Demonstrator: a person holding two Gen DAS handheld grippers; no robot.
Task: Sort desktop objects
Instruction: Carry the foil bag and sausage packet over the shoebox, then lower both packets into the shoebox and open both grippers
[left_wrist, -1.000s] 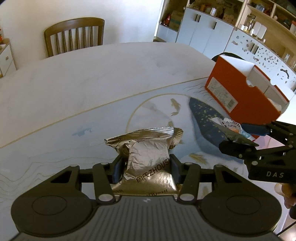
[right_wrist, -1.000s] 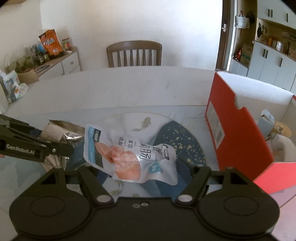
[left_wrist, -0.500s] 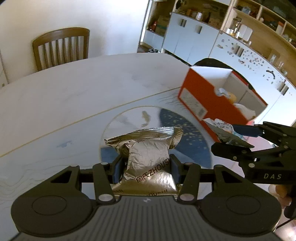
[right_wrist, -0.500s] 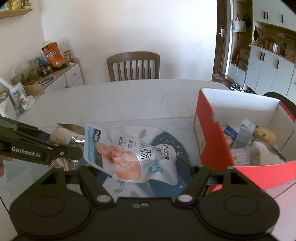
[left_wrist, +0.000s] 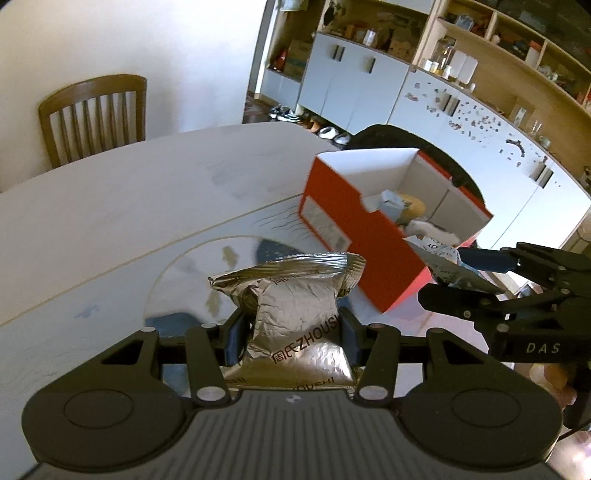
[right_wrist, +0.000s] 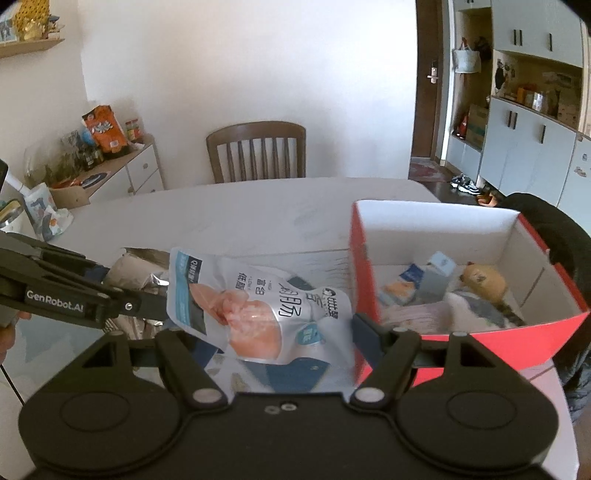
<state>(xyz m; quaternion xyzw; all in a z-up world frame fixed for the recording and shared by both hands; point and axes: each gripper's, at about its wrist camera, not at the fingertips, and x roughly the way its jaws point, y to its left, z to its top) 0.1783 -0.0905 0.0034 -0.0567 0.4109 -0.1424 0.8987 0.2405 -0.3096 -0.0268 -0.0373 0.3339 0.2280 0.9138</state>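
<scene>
My left gripper (left_wrist: 291, 332) is shut on a crinkled silver foil snack packet (left_wrist: 295, 314) and holds it above the table. My right gripper (right_wrist: 280, 332) is shut on a white and blue pouch (right_wrist: 255, 306) with a pink meat picture, held above the table beside the red box. The open red cardboard box (right_wrist: 364, 280) with white inner walls stands at the right and holds several small items. In the left wrist view the red box (left_wrist: 354, 251) is ahead to the right, and the right gripper (left_wrist: 480, 284) with its pouch (left_wrist: 439, 258) hovers by the box's near corner.
The white table (left_wrist: 129, 192) carries a mat with a round fish pattern (left_wrist: 192, 269). A wooden chair (right_wrist: 256, 151) stands at the far side. A sideboard with snacks (right_wrist: 99, 162) is at the left, cabinets (left_wrist: 369, 85) behind. A dark object (right_wrist: 554, 229) sits behind the box.
Both grippers have risen and moved toward the red box with their packets held. The box's inside now shows in both views, and it sits closer.
</scene>
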